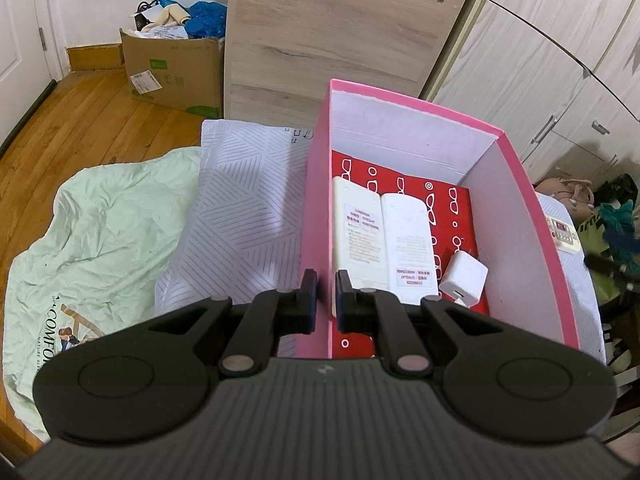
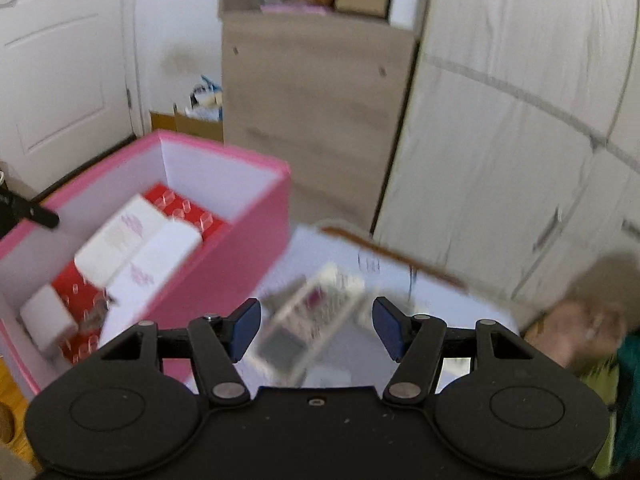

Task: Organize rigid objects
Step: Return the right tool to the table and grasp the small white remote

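A pink box (image 1: 316,208) stands on the bed, and my left gripper (image 1: 325,296) is shut on its left wall. Inside lie a red patterned case (image 1: 452,216), two white remotes (image 1: 360,236) side by side and a white charger (image 1: 464,280). In the right wrist view the box (image 2: 240,248) is at the left, blurred. My right gripper (image 2: 316,330) is open above a white remote with buttons (image 2: 312,320) lying on the pale sheet beside the box. That remote also shows in the left wrist view (image 1: 564,234), right of the box.
A striped pillow (image 1: 240,216) and a green quilt (image 1: 100,232) lie left of the box. A cardboard box (image 1: 176,68) stands on the wooden floor. A wooden cabinet (image 1: 332,40) and white wardrobe doors (image 1: 540,80) stand behind. Bags and clothes (image 1: 600,216) lie at the right.
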Demonstrator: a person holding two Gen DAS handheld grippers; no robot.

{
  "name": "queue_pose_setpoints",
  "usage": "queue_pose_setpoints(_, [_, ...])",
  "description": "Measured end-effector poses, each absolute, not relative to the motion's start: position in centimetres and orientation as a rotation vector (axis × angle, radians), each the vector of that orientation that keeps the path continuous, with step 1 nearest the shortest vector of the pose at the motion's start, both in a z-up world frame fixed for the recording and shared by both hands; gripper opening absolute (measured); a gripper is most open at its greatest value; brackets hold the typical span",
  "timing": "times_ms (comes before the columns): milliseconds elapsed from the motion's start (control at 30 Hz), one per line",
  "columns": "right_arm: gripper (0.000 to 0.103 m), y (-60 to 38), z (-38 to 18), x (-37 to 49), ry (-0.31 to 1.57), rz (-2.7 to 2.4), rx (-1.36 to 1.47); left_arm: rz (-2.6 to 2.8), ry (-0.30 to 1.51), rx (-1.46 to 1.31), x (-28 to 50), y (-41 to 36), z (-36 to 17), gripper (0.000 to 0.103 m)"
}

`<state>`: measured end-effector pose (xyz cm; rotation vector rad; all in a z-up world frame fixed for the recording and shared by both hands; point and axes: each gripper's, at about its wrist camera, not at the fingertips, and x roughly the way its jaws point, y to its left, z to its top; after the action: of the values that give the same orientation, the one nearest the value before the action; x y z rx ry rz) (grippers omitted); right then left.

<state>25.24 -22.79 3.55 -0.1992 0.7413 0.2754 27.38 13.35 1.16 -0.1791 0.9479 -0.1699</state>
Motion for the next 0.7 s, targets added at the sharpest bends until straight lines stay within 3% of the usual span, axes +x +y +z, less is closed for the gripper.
queue_pose_setpoints(100, [0.066,-24.2,1.1,25.3,0.878,0.311,-0.131,-0.161,0.951,-0.174,27.4,13.2,1.2,0.008])
queue_pose_setpoints(367, [0.066,-25.6,-2.6,26.0,1.025,0.343,-0.055,-0.152,0.940,-0.116,27.2,12.7,1.4,0.008])
queue_pose_setpoints(700, [0.066,-24.4,-4.7,27.4,1.085,0.291,-0.061,-0.169,0.931,-0.049,27.0,12.0,1.2,0.008])
